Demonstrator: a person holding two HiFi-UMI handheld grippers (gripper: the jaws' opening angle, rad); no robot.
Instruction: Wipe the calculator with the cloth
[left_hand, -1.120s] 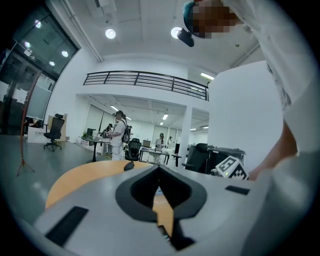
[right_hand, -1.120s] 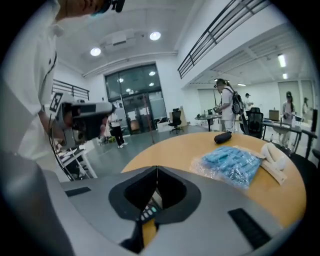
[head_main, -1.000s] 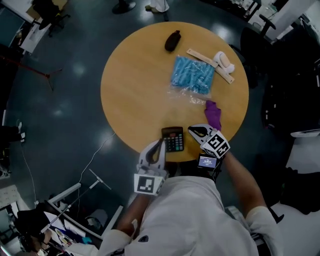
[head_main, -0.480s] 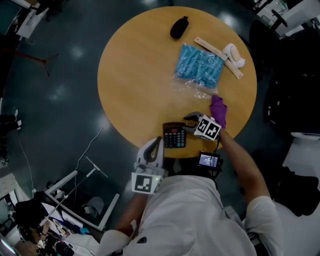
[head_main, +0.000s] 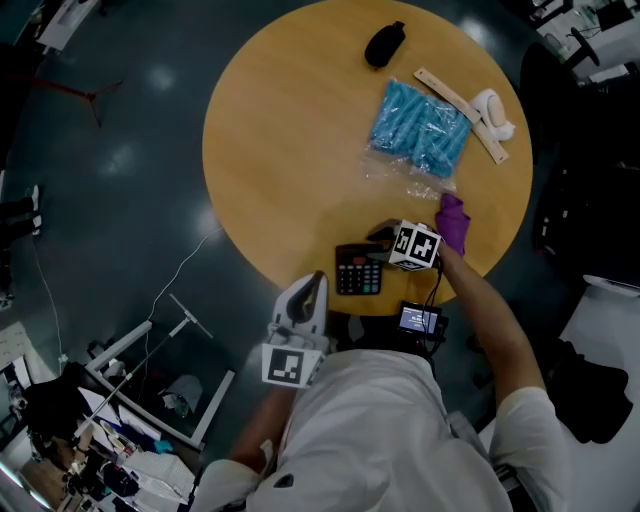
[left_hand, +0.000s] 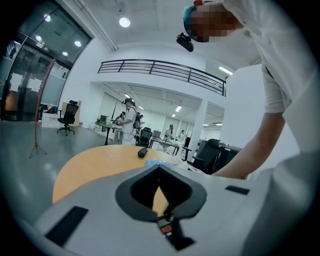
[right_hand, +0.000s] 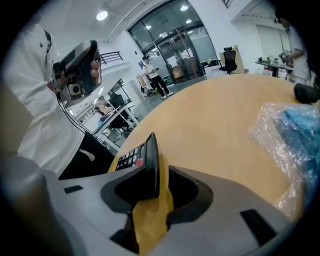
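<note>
The right gripper (head_main: 380, 240) has come down to the calculator (head_main: 358, 270) at the table's (head_main: 290, 150) near edge, its jaws just opened around it. The left gripper (head_main: 314, 283) is closed, empty. The cloth (head_main: 453, 224) lies untouched; I judge wiping is not started.

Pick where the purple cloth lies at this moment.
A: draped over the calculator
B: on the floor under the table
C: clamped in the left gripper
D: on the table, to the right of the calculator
D: in the head view the purple cloth lies on the table near its edge, to the right of the calculator and apart from it.
</note>
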